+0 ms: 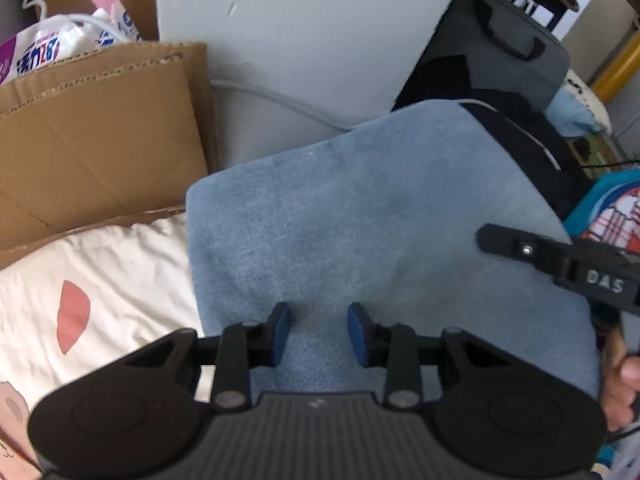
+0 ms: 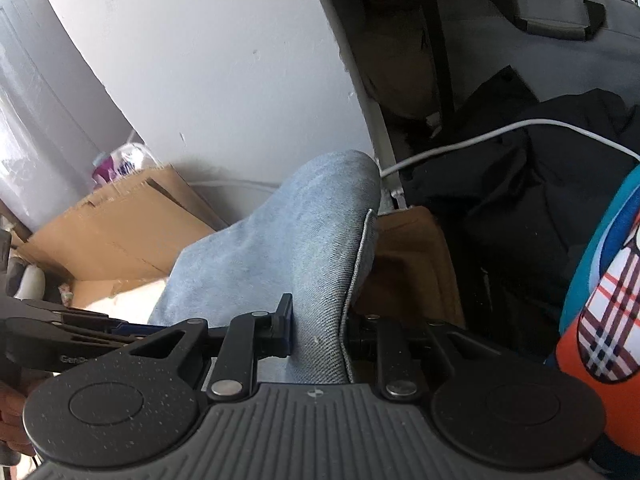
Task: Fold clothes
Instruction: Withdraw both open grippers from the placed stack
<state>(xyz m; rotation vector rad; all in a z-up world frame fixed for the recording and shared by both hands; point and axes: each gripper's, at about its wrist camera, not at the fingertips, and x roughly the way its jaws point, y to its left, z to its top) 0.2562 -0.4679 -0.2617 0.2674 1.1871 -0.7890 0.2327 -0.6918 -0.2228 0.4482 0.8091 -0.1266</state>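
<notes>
my left claw [image 1: 319,334] is matte black with blue pads [image 1: 282,332], silver pivot screws behind them, a ribbed grey body at its base. my right claw [image 2: 316,330] matches, speckled.

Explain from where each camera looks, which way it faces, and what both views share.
Left wrist: sits on the left hand-held gripper, tilted down at the folded light-blue denim garment; jaws apart, a hand at right.
Right wrist: sits on the right hand-held gripper, low along the denim's stitched edge, which it pinches.
Shared: denim, brown cardboard box, white wall.
</notes>
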